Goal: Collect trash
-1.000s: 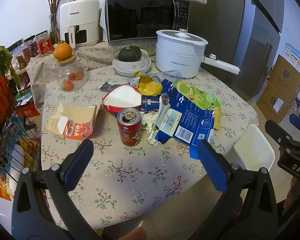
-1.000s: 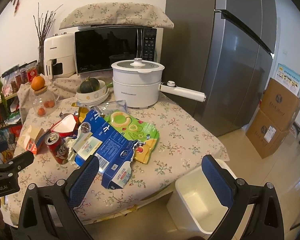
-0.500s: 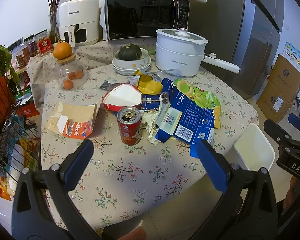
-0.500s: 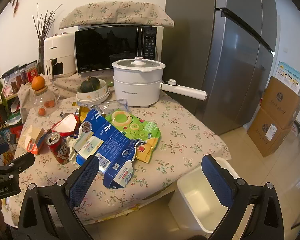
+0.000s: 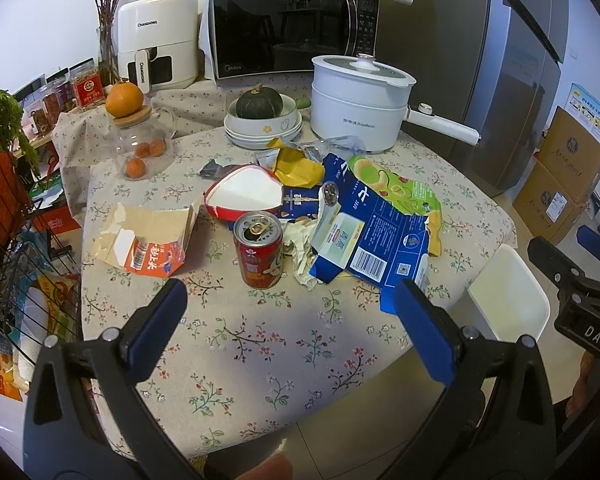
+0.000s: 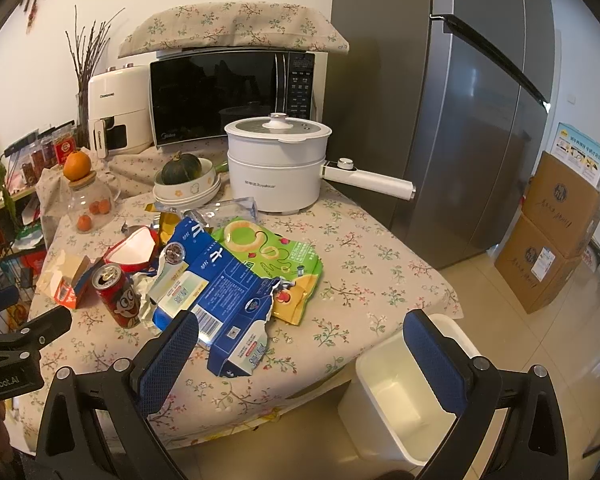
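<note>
Crumpled paper (image 5: pixel 300 246) lies half buried under the torn blue carton (image 5: pixel 374 236) — its extent cannot be told. Beside that carton, the green snack bag (image 5: pixel 400 192) is partly covered; the carton's small print is unreadable.

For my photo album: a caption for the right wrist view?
Open right gripper facing torn blue carton and red can.
</note>
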`<act>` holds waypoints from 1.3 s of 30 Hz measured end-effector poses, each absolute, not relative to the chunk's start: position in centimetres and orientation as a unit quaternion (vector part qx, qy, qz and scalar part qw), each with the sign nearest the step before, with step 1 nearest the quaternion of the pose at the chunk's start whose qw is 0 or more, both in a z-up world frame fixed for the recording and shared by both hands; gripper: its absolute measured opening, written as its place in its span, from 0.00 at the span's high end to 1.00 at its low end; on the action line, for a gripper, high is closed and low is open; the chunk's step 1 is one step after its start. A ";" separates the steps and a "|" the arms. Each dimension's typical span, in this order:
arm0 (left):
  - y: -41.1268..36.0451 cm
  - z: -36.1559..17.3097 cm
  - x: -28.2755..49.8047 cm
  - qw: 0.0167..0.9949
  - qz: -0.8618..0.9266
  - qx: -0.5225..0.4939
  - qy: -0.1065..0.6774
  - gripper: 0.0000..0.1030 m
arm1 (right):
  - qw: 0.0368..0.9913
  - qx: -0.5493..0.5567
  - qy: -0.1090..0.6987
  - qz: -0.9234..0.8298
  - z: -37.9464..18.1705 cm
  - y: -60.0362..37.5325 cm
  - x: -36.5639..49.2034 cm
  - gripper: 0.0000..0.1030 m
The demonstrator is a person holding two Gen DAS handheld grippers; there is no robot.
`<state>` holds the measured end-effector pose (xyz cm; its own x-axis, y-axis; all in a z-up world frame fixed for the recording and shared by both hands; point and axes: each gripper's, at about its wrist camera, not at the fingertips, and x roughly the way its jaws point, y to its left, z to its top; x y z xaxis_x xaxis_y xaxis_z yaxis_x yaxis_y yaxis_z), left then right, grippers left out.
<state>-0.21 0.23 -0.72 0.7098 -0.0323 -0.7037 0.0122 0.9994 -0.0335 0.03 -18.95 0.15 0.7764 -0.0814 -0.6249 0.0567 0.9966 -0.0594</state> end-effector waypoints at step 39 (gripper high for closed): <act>0.1 -0.7 -0.1 0.925 -0.012 -0.013 0.381 0.01 | 0.941 -0.020 0.337 -0.036 -0.4 -18.3 -0.1 0.00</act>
